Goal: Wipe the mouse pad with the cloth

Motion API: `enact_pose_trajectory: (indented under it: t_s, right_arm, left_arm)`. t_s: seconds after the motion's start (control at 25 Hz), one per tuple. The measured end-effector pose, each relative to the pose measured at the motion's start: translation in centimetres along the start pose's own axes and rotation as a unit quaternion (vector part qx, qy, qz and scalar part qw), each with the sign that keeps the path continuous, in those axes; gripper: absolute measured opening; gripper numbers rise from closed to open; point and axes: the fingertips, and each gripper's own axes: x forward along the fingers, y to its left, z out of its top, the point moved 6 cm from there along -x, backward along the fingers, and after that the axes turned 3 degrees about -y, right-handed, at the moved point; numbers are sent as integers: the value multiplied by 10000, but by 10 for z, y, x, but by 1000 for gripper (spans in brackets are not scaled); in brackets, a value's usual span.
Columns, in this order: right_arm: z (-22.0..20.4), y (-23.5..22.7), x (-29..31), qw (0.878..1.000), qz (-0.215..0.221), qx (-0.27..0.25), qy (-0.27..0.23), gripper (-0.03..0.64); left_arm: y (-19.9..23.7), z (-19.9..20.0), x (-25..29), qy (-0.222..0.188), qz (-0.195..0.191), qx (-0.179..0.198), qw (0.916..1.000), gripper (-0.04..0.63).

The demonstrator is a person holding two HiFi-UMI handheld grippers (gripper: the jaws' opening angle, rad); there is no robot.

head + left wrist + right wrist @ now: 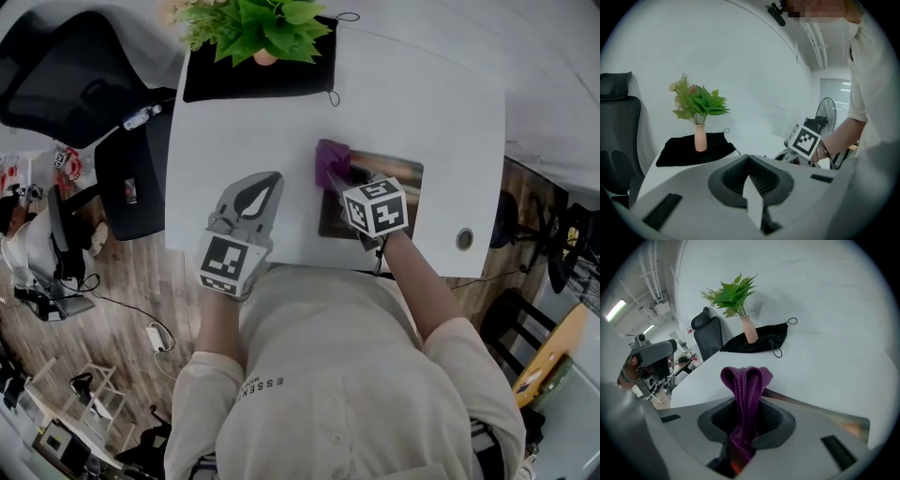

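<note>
The mouse pad [398,183] lies flat on the white table [441,112], at about 4 o'clock from the table's middle and near the edge closest to the person. The purple cloth [332,161] sits at the pad's 10 o'clock corner, bunched into a wad that overlaps the pad's edge and the bare table beside it. Starting at a corner looks like a sensible opening for a sweep across the whole pad, though how much has been wiped cannot be judged from this.

The right tool [342,183] reaches in from 5 o'clock, over the pad. Its jaws are pressed narrow on the cloth; the right gripper view shows a folded ridge of the knit fabric standing up between them and poking out past the tips. Gripping it bunched gives a thick pad of fabric to press down with.

The left tool [265,183] rests at 9 o'clock of the pad, well apart from it, over bare table. Its jaws are brought together with nothing between them, so it seems parked out of the way rather than steadying the pad.

At the table's 11 o'clock, a pink vase [265,56] of green leaves stands on a black pouch [234,82], well clear of the wiping area.
</note>
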Motion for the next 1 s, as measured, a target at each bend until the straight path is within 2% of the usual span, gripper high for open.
enact_pose_trajectory:
  t_s: [0.32, 1.0]
  right_arm:
    - [-5, -19, -9, 9996, 155, 232, -6, 95]
    - [-36, -88, -62, 9990, 60, 449, -22, 98]
  left_arm:
    - [-16, 0, 15, 165, 26, -20, 9999, 2]
    - [-76, 14, 69, 289, -144, 120, 9994, 2]
